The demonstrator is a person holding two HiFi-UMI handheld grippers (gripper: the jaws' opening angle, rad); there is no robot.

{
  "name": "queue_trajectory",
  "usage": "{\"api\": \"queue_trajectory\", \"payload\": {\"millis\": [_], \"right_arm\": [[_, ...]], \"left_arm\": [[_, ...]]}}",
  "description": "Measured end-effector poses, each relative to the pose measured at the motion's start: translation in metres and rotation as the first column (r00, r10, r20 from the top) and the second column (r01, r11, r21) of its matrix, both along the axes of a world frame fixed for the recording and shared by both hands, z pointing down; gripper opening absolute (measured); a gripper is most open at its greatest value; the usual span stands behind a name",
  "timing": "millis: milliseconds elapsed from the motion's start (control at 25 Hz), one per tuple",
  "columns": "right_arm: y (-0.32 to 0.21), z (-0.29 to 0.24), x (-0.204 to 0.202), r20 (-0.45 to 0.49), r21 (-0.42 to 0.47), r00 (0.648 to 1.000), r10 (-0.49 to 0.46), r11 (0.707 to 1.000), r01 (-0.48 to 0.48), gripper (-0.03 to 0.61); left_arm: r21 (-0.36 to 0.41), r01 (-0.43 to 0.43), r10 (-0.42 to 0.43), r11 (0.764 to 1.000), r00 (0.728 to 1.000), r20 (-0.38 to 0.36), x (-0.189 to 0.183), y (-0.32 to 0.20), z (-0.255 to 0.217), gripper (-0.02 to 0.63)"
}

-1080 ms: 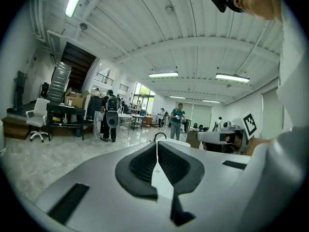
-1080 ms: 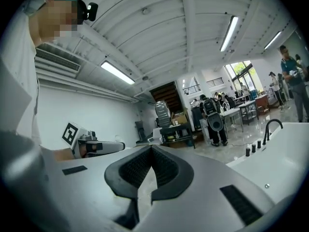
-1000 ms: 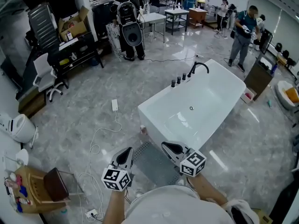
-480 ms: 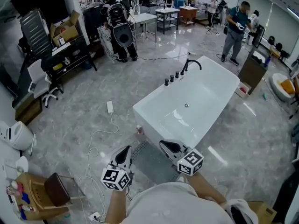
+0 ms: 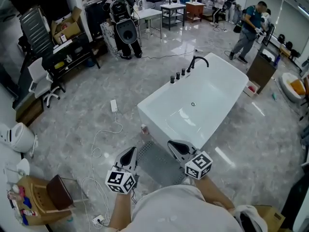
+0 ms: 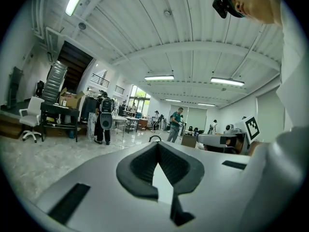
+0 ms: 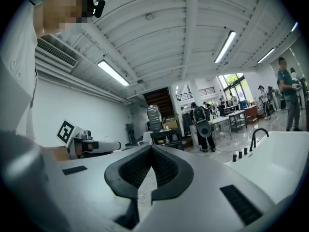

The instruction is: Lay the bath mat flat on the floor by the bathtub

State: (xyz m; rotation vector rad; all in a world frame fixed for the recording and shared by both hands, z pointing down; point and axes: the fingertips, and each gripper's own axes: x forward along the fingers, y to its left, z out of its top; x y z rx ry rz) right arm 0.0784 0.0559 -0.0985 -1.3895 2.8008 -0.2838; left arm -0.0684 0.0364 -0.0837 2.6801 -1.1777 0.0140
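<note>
I hold the left gripper and right gripper level, both with jaws closed and empty; the mat lies below, between them, beside the tub

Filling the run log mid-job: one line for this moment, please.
left tongs: shut, empty | right tongs: shut, empty | mat: on floor by tub, looks flat

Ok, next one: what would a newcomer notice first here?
The big white bathtub in the middle of the grey floor. A grey mat lies flat at its near end, and the left claw and right claw hover shut over it.
</note>
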Motion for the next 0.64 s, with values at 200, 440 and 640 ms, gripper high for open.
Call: {"api": "queue_trajectory", "payload": {"millis": [200,440,640], "right_arm": [[-0.003,0.003,0.000,0.005,0.000,1.000,0.003,1.000,-0.003,0.025],[-0.002,0.004,0.008,0.007,-0.008,1.000,0.007,1.000,-0.007,0.025],[-0.016,0.008,0.003,0.003,-0.006,1.000,0.009,1.000,-0.009,0.025]], "left_arm": [[-0.012,0.013,-0.012,1.000,1.000,0.019,0.000,-0.002,0.008,0.015],[-0.013,0.015,-0.014,1.000,0.999,0.032,0.002,0.000,0.005,0.015],[-0.024,0.026,-0.025,0.999,0.999,0.033,-0.009,-0.011,0.013,0.015]]}}
